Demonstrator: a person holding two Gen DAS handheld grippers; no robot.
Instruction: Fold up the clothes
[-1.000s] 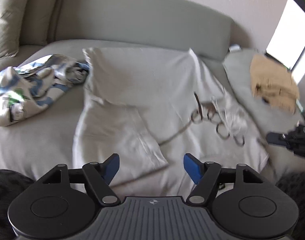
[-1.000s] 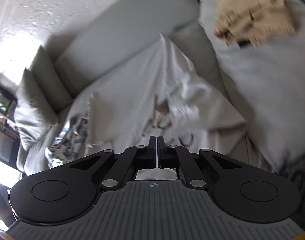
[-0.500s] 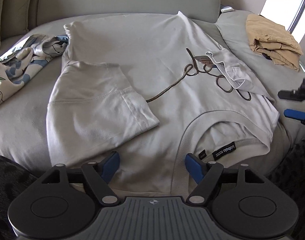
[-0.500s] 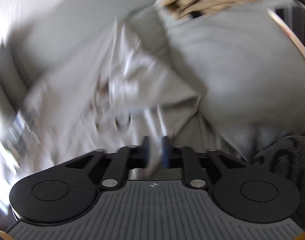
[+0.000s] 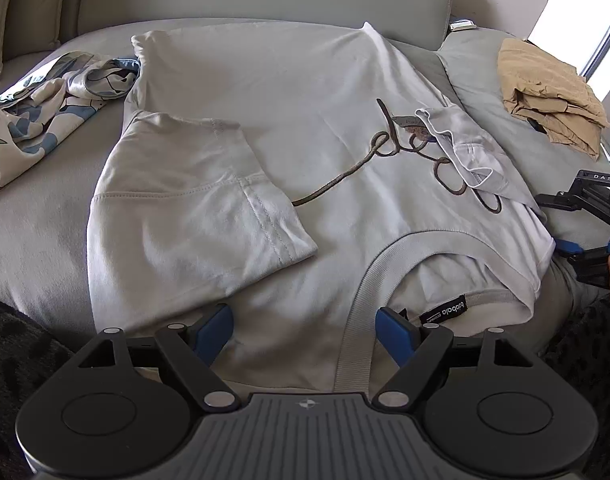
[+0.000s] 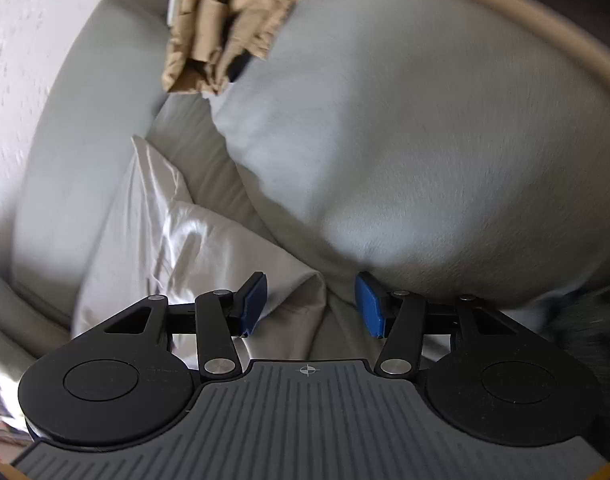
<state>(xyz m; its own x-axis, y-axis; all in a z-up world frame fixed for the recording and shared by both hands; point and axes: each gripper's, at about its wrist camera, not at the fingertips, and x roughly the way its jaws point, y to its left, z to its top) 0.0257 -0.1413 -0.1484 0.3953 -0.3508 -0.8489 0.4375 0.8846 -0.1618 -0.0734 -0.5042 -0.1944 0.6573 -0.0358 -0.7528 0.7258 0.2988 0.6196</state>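
Right wrist view is blurred. The pale grey cotton T-shirt (image 5: 305,128) lies collar-near, hem-far; left gripper (image 5: 305,330) and right gripper (image 6: 311,304) spread, empty, both just opening.

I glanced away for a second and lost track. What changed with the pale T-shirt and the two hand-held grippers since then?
The right hand-held gripper, pinched shut a second ago, has just been opening; nothing is clamped between its pads, and it now sits low at the pale T-shirt's edge. That side's sleeve, blurred in motion before, now lies folded over the lettering. The left hand-held gripper stayed open, dipping toward the collar. The patterned garment and tan pile stayed put.
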